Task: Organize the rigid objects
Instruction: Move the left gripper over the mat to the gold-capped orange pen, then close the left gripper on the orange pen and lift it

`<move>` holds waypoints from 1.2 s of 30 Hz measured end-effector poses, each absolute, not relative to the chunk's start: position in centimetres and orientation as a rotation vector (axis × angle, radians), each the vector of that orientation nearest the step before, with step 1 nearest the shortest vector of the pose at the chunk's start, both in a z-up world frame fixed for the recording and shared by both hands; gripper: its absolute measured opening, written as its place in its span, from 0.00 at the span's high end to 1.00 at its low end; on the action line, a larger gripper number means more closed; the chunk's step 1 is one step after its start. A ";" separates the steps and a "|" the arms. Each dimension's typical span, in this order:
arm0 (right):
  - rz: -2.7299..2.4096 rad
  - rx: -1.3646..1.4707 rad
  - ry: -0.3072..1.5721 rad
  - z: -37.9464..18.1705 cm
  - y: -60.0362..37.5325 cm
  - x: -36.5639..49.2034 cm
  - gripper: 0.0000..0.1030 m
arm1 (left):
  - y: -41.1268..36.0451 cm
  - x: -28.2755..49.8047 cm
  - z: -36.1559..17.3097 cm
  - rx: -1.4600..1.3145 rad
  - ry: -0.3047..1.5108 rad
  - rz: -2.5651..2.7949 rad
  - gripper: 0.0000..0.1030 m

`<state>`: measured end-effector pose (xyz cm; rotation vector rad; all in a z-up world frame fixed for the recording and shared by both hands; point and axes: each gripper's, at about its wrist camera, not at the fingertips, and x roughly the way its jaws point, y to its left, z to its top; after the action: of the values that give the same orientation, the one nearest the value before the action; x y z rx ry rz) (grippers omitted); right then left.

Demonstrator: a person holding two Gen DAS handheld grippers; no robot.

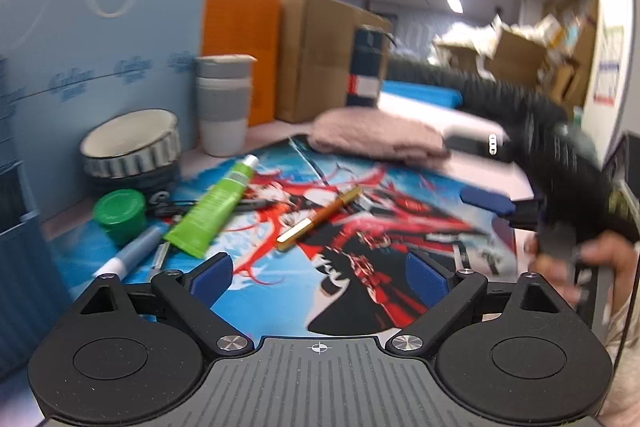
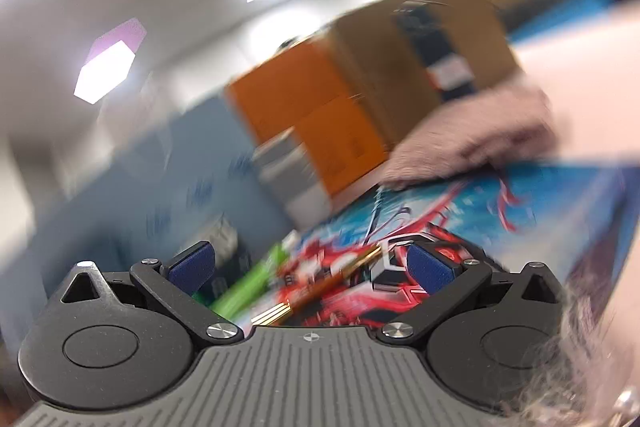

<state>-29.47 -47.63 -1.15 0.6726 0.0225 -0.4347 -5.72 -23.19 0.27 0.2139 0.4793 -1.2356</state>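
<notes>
Tongs of the right hand (image 2: 310, 267), jaws spread with nothing pinched, frame the brown-and-gold pen (image 2: 320, 287) in the right wrist view. The pen lies on the printed mat (image 2: 540, 203) in the gap between the two blue pads (image 2: 430, 267), touching neither. Its long axis runs diagonally, from the gold cap at lower centre of the frame up and to the right, so it is aligned roughly with the pointing direction of the tongs and not across the gap. Heavy blur prevents any reading of how high the pads stand above it.

Tongs of the left hand (image 1: 318, 277), likewise spread and empty, sit at the bottom of the left wrist view. From there the pen (image 1: 320, 217) lies ahead, at mid frame, well beyond the pads, slanting from lower left to upper right. The other tongs (image 1: 496, 205) enter from the right edge, their tip nearer to the pen.

Judged from both views, the right hand is the closer one. A grasp would probably need the wrist turned so the pads close across the barrel.

Left of the pen lie a green tube (image 1: 212, 211) and a green jar (image 1: 120, 213).
</notes>
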 end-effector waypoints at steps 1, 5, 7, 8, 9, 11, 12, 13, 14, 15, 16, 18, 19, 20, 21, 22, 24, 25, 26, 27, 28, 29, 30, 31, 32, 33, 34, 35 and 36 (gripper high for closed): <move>-0.449 0.768 -0.028 -1.9 -48.2 -29.9 0.00 | -23.9 -6.0 0.0 0.228 0.487 -1.252 0.11; -0.427 0.928 -0.113 -3.8 -49.5 -30.9 0.00 | -26.3 -6.8 -0.7 0.300 0.478 -1.280 0.14; -0.410 0.939 -0.123 -4.0 -49.8 -31.0 0.00 | -27.7 -6.5 -0.8 0.344 0.451 -1.257 0.14; -0.398 0.935 -0.121 -3.9 -49.8 -30.9 0.00 | -28.6 -6.2 -0.8 0.360 0.448 -1.251 0.15; -0.388 0.929 -0.114 -3.9 -49.7 -30.7 0.00 | -29.6 -5.7 -0.9 0.373 0.452 -1.243 0.18; -0.379 0.910 -0.093 -3.8 -49.4 -30.3 0.00 | -31.4 -4.8 -0.9 0.385 0.471 -1.222 0.25; -0.381 0.903 -0.089 -3.8 -49.3 -30.2 0.00 | -32.5 -4.3 -0.8 0.384 0.487 -1.213 0.28; -0.379 0.903 -0.084 -3.8 -49.4 -30.2 0.00 | -33.3 -4.0 -0.9 0.379 0.498 -1.211 0.32; -0.376 0.904 -0.084 -3.9 -49.4 -30.2 0.00 | -34.2 -3.7 -0.9 0.371 0.509 -1.213 0.33; -0.373 0.906 -0.089 -4.0 -49.5 -30.2 0.00 | -35.1 -3.6 -0.9 0.373 0.522 -1.218 0.34; -0.369 0.907 -0.091 -4.0 -49.5 -30.2 0.00 | -36.0 -3.5 -1.0 0.382 0.533 -1.224 0.34; -0.365 0.908 -0.096 -4.1 -49.5 -30.3 0.00 | -37.8 -3.7 -1.4 0.419 0.549 -1.230 0.35; -0.361 0.910 -0.097 -4.1 -49.5 -30.3 0.00 | -38.7 -3.8 -1.7 0.439 0.559 -1.230 0.36; -0.358 0.911 -0.098 -4.1 -49.5 -30.4 0.00 | -39.5 -3.8 -1.9 0.454 0.578 -1.230 0.39; -0.357 0.912 -0.100 -4.2 -49.5 -30.4 0.00 | -40.1 -3.6 -2.2 0.458 0.601 -1.222 0.43; -0.354 0.913 -0.100 -4.2 -49.6 -30.4 0.00 | -40.3 -3.5 -2.3 0.440 0.602 -1.216 0.46; -0.351 0.911 -0.097 -4.2 -49.6 -30.4 0.00 | -40.3 -3.3 -2.3 0.414 0.611 -1.196 0.55; -0.351 0.910 -0.096 -4.2 -49.5 -30.4 0.00 | -40.2 -3.2 -2.3 0.408 0.611 -1.188 0.63; -0.352 0.908 -0.094 -4.2 -49.5 -30.4 0.00 | -40.0 -2.9 -2.3 0.395 0.615 -1.180 0.67; -0.351 0.906 -0.090 -4.2 -49.5 -30.3 0.00 | -39.8 -2.6 -2.4 0.380 0.619 -1.172 0.76; -0.353 0.904 -0.087 -4.2 -49.5 -30.3 0.00 | -39.8 -2.2 -2.4 0.369 0.624 -1.171 0.83; -0.354 0.902 -0.085 -4.1 -49.5 -30.2 0.00 | -39.5 -1.8 -2.4 0.352 0.633 -1.170 0.87; -0.354 0.901 -0.083 -4.1 -49.5 -30.2 0.00 | -39.2 -1.3 -2.4 0.332 0.645 -1.165 0.92; -0.355 0.899 -0.081 -4.1 -49.5 -30.2 0.00 | -39.1 -1.0 -2.4 0.314 0.657 -1.165 0.92; -0.357 0.896 -0.077 -4.1 -49.5 -30.1 0.00 | -38.8 -0.7 -2.4 0.292 0.670 -1.168 0.92; -0.359 0.892 -0.072 -4.1 -49.4 -30.0 0.00 | -38.4 -0.6 -2.4 0.274 0.681 -1.166 0.93; -0.361 0.886 -0.066 -4.1 -49.4 -30.0 0.00 | -38.1 -0.5 -2.3 0.265 0.683 -1.166 0.93; -0.364 0.881 -0.059 -4.0 -49.4 -29.9 0.00 | -37.6 -0.5 -2.2 0.253 0.680 -1.170 0.93; -0.367 0.876 -0.053 -4.0 -49.3 -29.8 0.00 | -37.0 -0.5 -2.0 0.236 0.675 -1.175 0.93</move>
<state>-29.82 -49.34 -4.03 0.8760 -0.0531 -0.3667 -0.52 -36.96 -2.05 0.2362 0.6752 -1.1755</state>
